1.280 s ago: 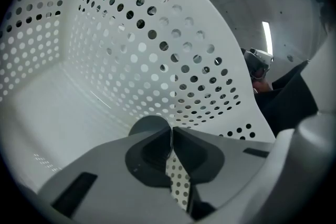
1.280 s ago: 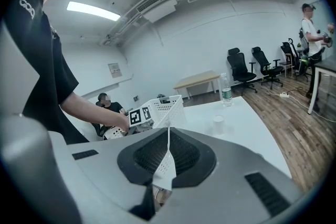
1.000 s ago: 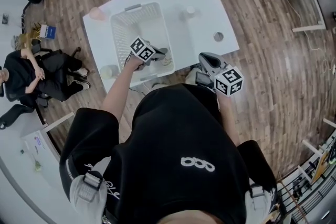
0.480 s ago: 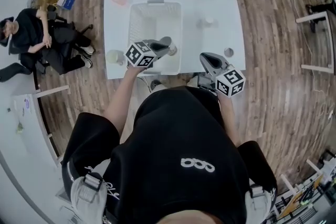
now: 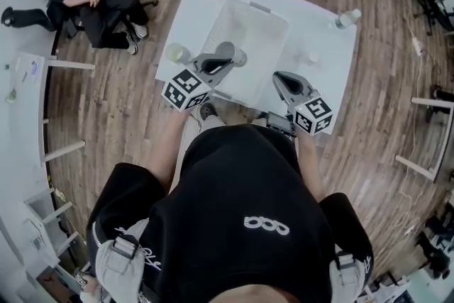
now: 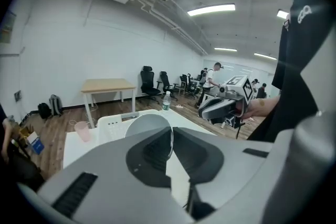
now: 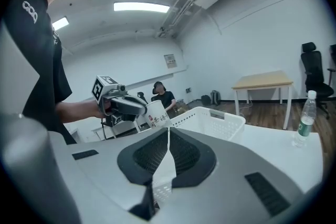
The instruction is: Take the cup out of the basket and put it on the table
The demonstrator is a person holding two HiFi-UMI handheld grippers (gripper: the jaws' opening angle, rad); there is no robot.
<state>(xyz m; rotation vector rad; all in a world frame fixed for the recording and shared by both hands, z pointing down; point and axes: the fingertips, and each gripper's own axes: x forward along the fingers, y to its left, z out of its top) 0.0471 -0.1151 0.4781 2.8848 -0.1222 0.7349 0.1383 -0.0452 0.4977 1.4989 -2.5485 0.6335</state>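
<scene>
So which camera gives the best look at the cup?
The right gripper view: the cup shows side-on, print visible, clamped in the left gripper. The left gripper view shows just its pale wall between the jaws; the head view, only a small blob.

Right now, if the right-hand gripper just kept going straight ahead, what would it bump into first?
Most likely the white plastic basket, around its near wall, though depth is hard to judge.

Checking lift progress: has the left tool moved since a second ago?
Yes. The left tool, shut on the cup, rose from inside the basket to above its near rim.
</scene>
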